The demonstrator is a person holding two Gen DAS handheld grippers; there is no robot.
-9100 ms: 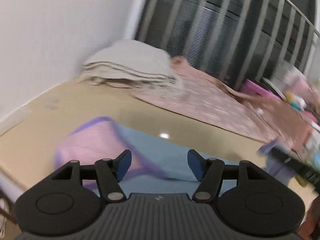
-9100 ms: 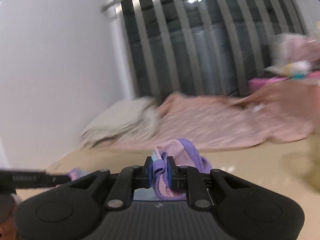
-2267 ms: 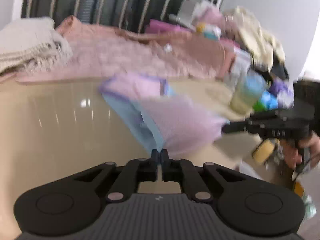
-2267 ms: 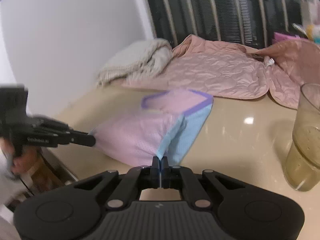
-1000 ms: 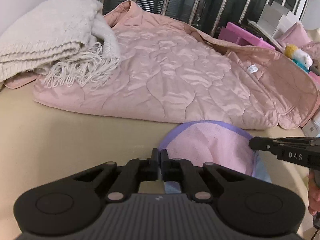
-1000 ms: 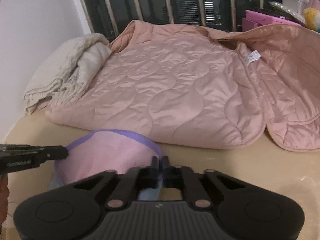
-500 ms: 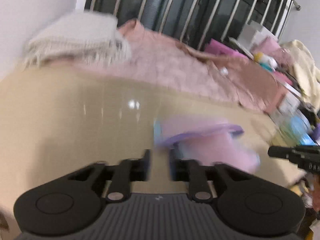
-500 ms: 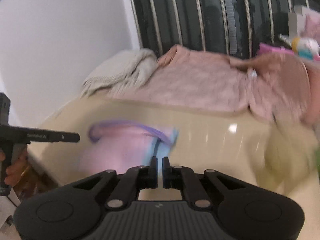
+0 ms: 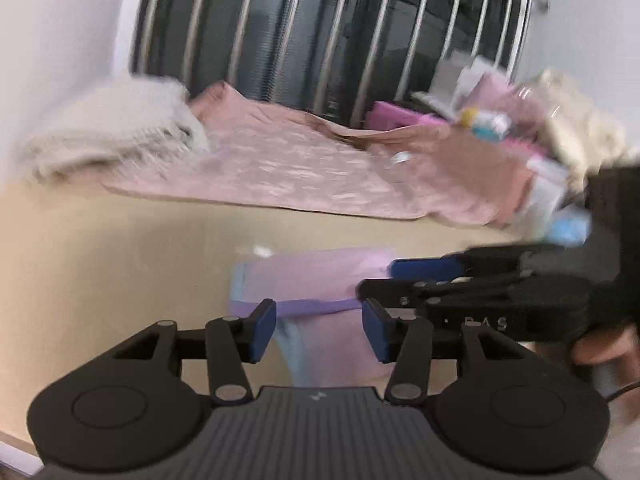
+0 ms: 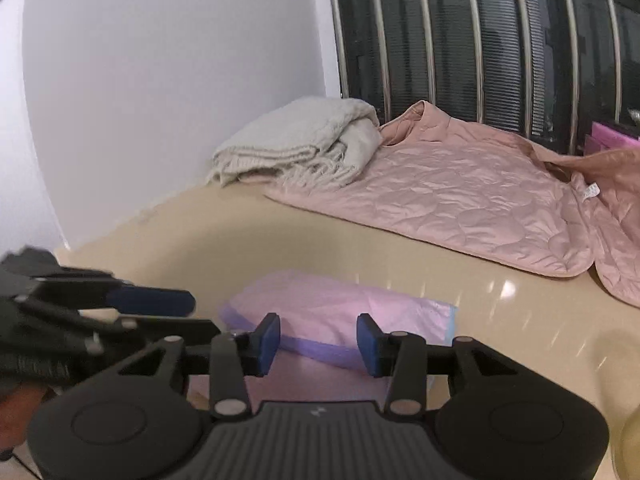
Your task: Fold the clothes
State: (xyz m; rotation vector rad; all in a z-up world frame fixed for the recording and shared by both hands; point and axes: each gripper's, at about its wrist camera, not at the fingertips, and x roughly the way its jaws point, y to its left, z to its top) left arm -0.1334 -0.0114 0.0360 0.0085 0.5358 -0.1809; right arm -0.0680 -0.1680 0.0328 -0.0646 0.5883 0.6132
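A small pink garment with purple trim and a light blue edge (image 9: 316, 276) lies folded on the beige table (image 9: 120, 248); it also shows in the right wrist view (image 10: 340, 308). My left gripper (image 9: 319, 330) is open and empty just above its near edge. My right gripper (image 10: 318, 344) is open and empty over the garment's near edge. The right gripper shows in the left wrist view (image 9: 460, 276) at the garment's right side. The left gripper shows in the right wrist view (image 10: 120, 304) at the garment's left.
A pink quilted jacket (image 10: 460, 196) lies spread at the back of the table. A folded cream knitted blanket (image 10: 296, 144) sits at the back left against the white wall. Cluttered items (image 9: 520, 128) crowd the back right. Window bars (image 9: 320, 32) stand behind.
Both grippers have opened and let go of the garment, which now lies folded on the table. Both have drawn back toward the near edge.
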